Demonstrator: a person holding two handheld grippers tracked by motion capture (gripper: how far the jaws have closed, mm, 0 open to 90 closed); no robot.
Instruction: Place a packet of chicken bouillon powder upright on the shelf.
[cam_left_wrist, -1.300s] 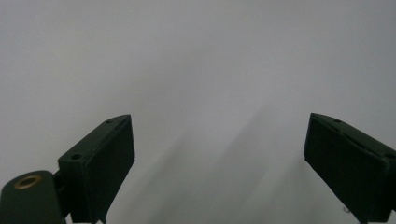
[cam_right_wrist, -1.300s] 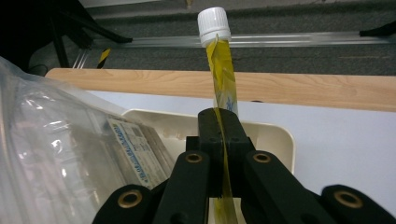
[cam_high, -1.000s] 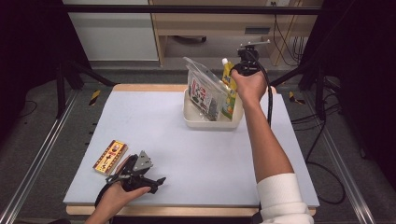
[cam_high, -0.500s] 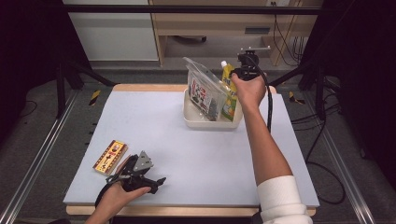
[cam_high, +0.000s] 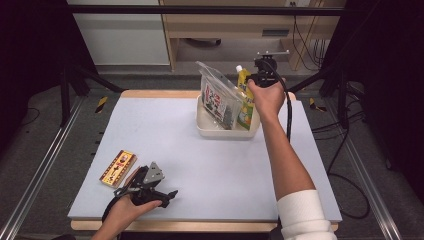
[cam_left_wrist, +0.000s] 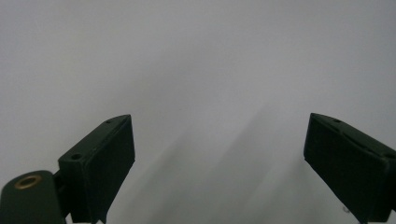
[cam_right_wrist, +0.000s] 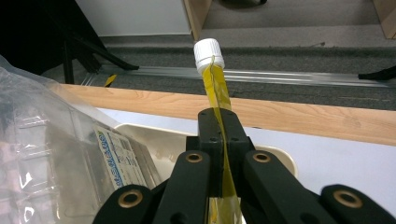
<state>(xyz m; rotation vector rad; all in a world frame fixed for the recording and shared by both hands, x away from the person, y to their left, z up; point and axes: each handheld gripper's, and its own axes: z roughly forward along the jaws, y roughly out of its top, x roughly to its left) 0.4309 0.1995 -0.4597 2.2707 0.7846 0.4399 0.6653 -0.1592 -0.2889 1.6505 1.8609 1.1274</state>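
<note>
Print on clear bag's (cam_high: 219, 97) label and yellow box (cam_high: 118, 167): illegible.

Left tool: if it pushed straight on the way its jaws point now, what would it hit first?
Probably the pale table top: the left tool has its jaws spread wide with nothing between them, and that surface lies ahead of them. In the high view it rests near the table's front edge; depth is unclear.
</note>
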